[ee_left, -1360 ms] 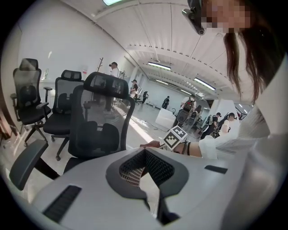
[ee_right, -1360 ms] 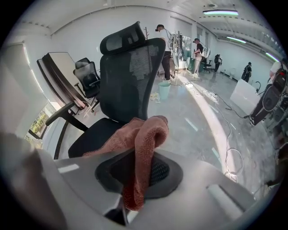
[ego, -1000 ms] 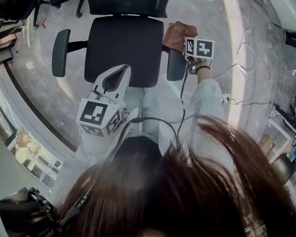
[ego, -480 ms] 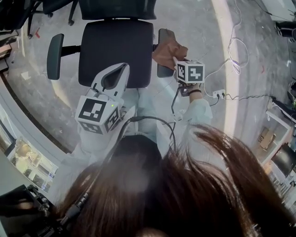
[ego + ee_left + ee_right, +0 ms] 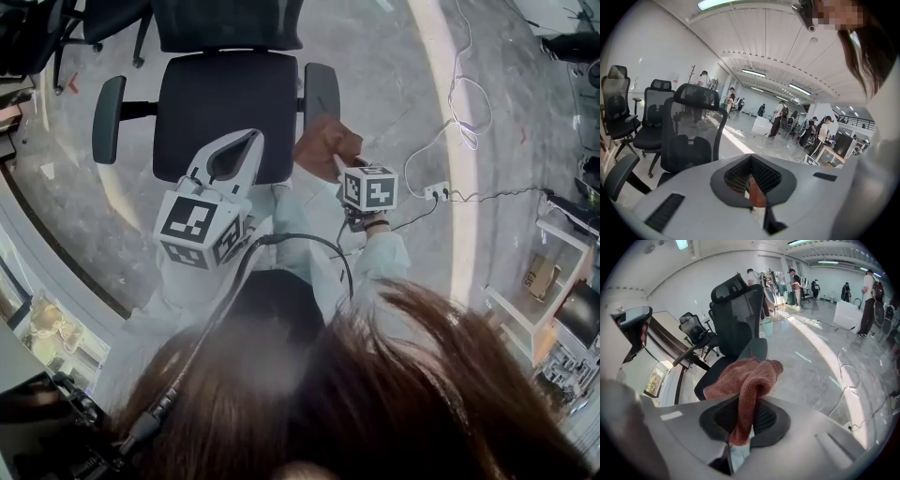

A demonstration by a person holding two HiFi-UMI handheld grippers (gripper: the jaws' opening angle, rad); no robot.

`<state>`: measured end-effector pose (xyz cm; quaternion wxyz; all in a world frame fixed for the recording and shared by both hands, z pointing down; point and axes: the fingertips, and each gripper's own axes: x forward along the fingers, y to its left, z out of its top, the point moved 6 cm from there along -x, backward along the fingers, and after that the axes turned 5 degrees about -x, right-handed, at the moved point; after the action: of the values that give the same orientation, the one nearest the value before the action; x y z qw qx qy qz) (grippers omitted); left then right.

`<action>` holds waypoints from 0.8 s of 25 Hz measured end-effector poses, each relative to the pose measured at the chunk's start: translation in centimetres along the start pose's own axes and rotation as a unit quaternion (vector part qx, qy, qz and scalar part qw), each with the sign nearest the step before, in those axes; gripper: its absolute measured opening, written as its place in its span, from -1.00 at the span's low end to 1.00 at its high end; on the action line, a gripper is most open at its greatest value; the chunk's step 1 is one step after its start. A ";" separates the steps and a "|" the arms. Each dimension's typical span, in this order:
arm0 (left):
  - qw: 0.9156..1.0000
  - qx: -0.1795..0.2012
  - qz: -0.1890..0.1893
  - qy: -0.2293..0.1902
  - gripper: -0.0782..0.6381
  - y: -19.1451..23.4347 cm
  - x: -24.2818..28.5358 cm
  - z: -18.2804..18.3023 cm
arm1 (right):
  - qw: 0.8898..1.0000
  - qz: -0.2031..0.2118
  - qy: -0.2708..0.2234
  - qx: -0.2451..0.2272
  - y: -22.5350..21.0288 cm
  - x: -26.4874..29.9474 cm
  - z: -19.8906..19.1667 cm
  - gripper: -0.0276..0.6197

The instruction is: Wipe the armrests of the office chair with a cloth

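Note:
The black office chair (image 5: 225, 108) stands in front of me, with its left armrest (image 5: 108, 117) and right armrest (image 5: 322, 92) showing. My right gripper (image 5: 335, 161) is shut on a reddish-brown cloth (image 5: 324, 142), which lies over the near end of the right armrest; whether it touches I cannot tell. In the right gripper view the cloth (image 5: 749, 378) bunches out of the right gripper (image 5: 743, 427), with the armrest (image 5: 760, 348) just beyond. My left gripper (image 5: 234, 155) hangs over the seat's front edge, shut, with nothing in it. The left gripper (image 5: 752, 187) looks toward the chair back (image 5: 693, 126).
Cables (image 5: 459, 103) and a power strip (image 5: 436, 192) lie on the floor to the right. More office chairs (image 5: 94, 19) stand at the back left. A shelf (image 5: 553, 281) is at the right edge. Several people stand far off (image 5: 787, 124).
My right gripper has drawn the cloth along the right armrest from its far end to its near end, toward me. The left gripper has barely moved.

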<state>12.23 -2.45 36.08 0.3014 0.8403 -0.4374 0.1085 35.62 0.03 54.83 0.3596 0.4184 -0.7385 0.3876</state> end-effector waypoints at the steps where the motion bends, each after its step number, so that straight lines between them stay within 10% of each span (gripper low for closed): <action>1: 1.000 0.002 -0.002 0.001 -0.77 -0.2 0.0 0.0 | 1.000 0.001 -0.009 0.004 0.1 0.0 0.0 -0.80; 7: 1.000 0.012 -0.022 0.002 -0.77 0.0 1.0 0.4 | 0.994 0.040 -0.097 0.008 0.6 -2.0 4.9 -0.81; 11: 0.998 0.006 -0.059 -0.020 -0.77 -4.8 -2.8 1.6 | 0.972 0.096 -0.213 -0.007 3.8 -11.8 8.6 -0.81; 20: 0.974 -0.054 -0.185 -0.118 -0.77 -9.1 -6.1 5.6 | 0.848 0.319 -0.416 0.076 7.9 -27.1 15.8 -0.81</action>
<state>15.46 2.26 25.17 0.3072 0.8958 -0.3126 -0.0731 35.86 -1.79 22.49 -0.1577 0.3077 -0.8801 0.3253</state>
